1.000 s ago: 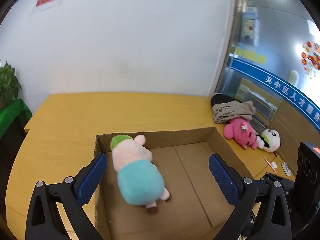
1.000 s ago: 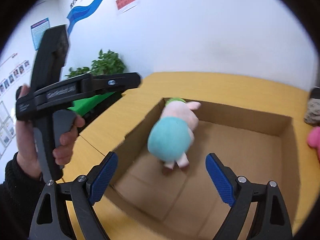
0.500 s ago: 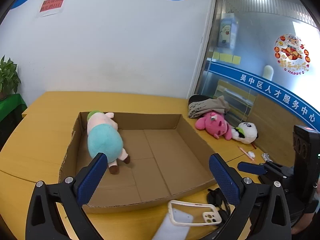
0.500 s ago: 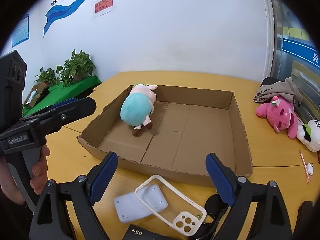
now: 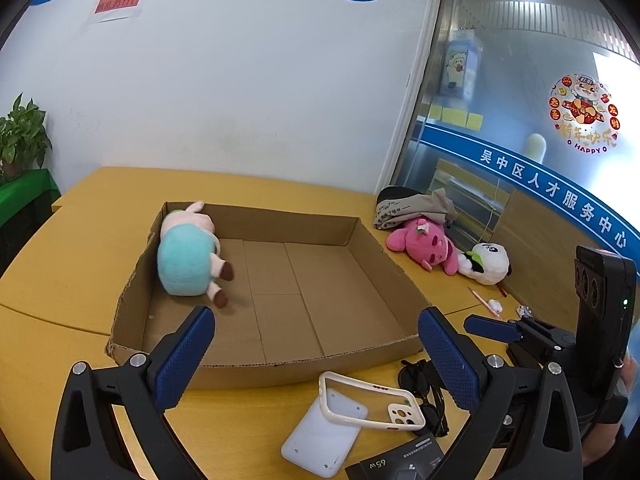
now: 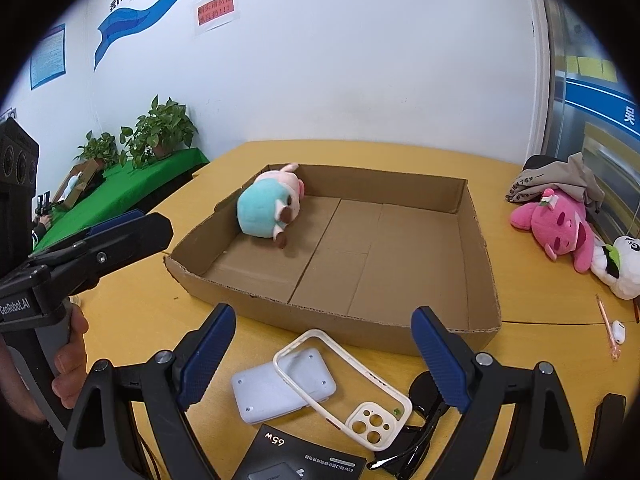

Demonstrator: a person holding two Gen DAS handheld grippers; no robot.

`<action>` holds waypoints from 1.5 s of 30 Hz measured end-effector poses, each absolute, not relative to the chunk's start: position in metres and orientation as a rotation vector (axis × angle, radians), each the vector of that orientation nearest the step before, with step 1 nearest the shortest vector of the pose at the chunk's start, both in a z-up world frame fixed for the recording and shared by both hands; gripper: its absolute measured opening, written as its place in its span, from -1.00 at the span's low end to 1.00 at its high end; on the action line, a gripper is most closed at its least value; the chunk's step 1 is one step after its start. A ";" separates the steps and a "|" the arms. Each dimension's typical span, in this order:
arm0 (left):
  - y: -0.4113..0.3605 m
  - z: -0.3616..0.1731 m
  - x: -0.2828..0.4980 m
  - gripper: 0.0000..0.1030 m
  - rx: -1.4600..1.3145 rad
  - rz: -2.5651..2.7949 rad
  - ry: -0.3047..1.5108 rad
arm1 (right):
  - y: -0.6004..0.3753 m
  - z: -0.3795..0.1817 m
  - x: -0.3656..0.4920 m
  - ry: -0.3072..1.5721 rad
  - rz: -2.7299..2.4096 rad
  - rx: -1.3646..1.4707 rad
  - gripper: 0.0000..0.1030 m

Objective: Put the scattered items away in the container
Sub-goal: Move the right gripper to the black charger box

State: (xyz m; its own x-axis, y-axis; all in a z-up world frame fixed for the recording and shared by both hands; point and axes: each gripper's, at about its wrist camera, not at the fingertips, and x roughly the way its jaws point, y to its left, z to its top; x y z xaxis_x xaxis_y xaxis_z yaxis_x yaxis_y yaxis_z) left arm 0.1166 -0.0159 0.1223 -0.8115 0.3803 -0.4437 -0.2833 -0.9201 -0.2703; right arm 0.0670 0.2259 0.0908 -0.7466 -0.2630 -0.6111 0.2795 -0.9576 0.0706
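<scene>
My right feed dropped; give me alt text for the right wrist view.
Open right gripper hovers over a phone case, white pad and sunglasses before a cardboard box holding one plush pig. Pink plush and panda lie outside, right.

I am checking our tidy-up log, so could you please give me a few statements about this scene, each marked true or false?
1. The pig plush lies inside the cardboard box. True.
2. The pink plush is in the box. False: it lies on the table, right of the box.
3. The phone case partly overlaps the white power bank. True.
4. The left hand-held gripper is shut on the sunglasses. False: it is open and holds nothing.
5. The right hand-held gripper is open. True.
</scene>
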 end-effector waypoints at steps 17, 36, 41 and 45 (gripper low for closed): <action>-0.015 0.089 0.103 1.00 -0.818 2.651 -0.302 | 0.225 0.070 0.049 0.037 -2.665 0.993 0.76; 0.001 0.030 0.112 1.00 -1.039 2.400 -0.247 | 0.276 0.001 0.094 -0.095 -2.371 1.226 0.76; 0.019 0.010 0.126 1.00 -1.088 2.209 -0.257 | 0.271 -0.028 0.127 -0.081 -2.237 1.295 0.76; 0.035 -0.002 0.128 0.99 -1.098 2.107 -0.233 | 0.262 -0.040 0.146 -0.062 -2.183 1.293 0.76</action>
State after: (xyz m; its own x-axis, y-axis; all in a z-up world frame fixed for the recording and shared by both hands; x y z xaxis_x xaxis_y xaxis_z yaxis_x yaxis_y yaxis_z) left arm 0.1279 0.0354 -0.0023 -0.3633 0.6818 -0.6349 -0.5266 -0.7125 -0.4638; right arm 0.1456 0.2620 -0.0405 -0.3499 -0.5109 -0.7852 0.4657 -0.8221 0.3274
